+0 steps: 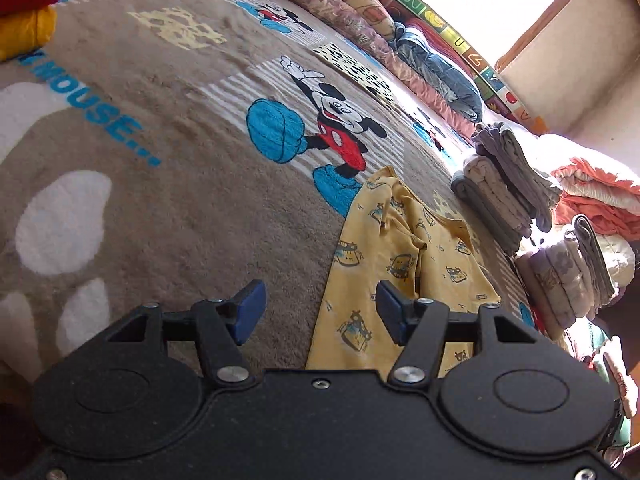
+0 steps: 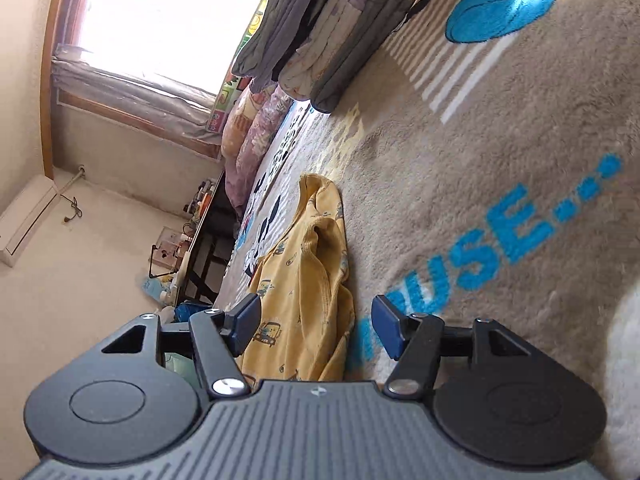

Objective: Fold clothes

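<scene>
On top of a fuzzy grey-brown blanket (image 1: 168,184) with a cartoon mouse print lies the yellow shirt (image 1: 404,264), which I'll use as the landmark for everything else; it's a small top with little car-like prints, crumpled and partly doubled over itself, not flat, not folded neatly yet; from the right wrist view the same shirt (image 2: 304,280) looks bunched into a ridge with one end sticking up a bit.

Left gripper (image 1: 320,312) hangs just short of the shirt's near edge; its blue pads (image 1: 250,310) stand apart and nothing is between them, one pad over bare blanket, the other over the shirt's edge; can't tell if it touches the fabric.

Right gripper (image 2: 314,326) sits at the shirt's near end too; jaws spread, nothing pinched, the shirt's near end showing in the gap between the pads (image 2: 246,322); whether a pad brushes the cloth, hard to say.

Beyond the shirt, well apart from it, stand two stacks of folded clothes (image 1: 504,188) in greys and pale prints; past those a heap of orange bedding (image 1: 600,192); on the far side of the blanket from the shirt, a row of pillows (image 1: 360,20) runs along the edge; way off to the far corner from the shirt, something red and yellow (image 1: 28,12) is piled up; a bright window (image 2: 160,20) glows behind the stacks in the right wrist view.
</scene>
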`<state>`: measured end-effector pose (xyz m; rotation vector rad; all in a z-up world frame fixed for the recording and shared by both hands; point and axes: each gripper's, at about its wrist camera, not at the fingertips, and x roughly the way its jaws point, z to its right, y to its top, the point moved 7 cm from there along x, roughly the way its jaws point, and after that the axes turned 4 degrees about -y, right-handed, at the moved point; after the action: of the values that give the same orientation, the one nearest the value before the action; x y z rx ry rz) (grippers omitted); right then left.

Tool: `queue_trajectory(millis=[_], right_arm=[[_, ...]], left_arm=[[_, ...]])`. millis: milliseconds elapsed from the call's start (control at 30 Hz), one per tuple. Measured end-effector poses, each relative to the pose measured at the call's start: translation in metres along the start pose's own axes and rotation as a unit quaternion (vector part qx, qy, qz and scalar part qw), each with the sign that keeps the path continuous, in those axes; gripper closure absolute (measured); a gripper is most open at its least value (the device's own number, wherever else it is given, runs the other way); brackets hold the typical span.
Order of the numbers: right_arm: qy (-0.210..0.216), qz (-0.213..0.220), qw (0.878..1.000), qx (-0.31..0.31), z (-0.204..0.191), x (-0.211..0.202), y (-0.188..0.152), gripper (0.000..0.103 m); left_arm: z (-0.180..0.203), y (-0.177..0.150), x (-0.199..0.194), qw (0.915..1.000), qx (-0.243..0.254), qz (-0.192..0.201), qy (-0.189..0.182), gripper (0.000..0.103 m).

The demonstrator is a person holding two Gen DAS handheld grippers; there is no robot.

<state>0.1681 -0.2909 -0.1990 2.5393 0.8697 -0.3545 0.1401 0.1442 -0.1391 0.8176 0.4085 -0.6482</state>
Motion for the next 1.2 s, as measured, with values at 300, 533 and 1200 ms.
queue_trajectory(millis=[300, 533, 1200], right_arm=[[-0.011, 0.006, 1.0, -0.017, -0.005, 0.011, -0.007, 0.028], [-0.008, -0.01, 0.998, -0.057, -0.01, 0.013, -0.016, 0.018], [0.006, -0.028, 0.995, -0.093, -0.007, 0.006, -0.025, 0.015]], left_arm=[[-0.009, -0.077, -0.022, 0.9894, -0.137, -0.03, -0.038, 0.043], [0.001, -0.085, -0.018, 0.9885, -0.149, -0.013, -0.026, 0.046], [0.019, -0.042, -0.021, 0.9932, -0.041, 0.072, 0.082, 0.095]])
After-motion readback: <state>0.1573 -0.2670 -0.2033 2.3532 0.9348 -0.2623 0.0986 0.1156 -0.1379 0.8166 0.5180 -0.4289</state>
